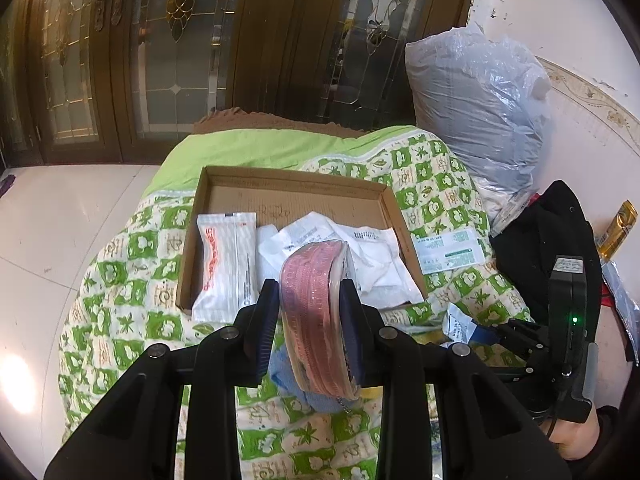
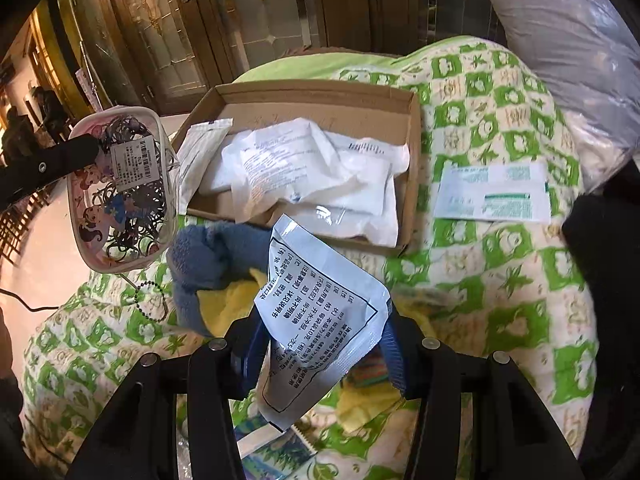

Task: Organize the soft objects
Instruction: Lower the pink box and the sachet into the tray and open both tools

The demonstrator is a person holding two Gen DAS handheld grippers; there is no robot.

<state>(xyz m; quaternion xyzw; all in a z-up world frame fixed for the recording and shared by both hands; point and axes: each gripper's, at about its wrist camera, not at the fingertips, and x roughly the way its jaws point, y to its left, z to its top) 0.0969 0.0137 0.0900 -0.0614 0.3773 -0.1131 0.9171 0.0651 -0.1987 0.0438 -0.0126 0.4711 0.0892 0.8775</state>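
My left gripper [image 1: 310, 296] is shut on a pink zip pouch [image 1: 316, 312], held edge-on above the near edge of a shallow cardboard box [image 1: 288, 178]. From the right wrist view the pouch [image 2: 120, 188] is clear-sided, full of hair ties, and hangs left of the box [image 2: 320, 90]. My right gripper [image 2: 320, 328] is shut on a white sachet [image 2: 320, 312] printed with black text, just in front of the box. Several white packets [image 1: 228, 256] lie inside the box. A blue fuzzy cloth [image 2: 212, 256] and a yellow cloth [image 2: 228, 300] rest under the sachet.
The box sits on a green-and-white patterned quilt [image 1: 132, 272]. A green-printed sachet [image 2: 494, 192] lies on the quilt right of the box. A stuffed plastic bag [image 1: 480, 112] and a black garment [image 1: 552, 232] are at the right. White tiled floor [image 1: 60, 220] and wooden glass doors [image 1: 160, 60] lie beyond.
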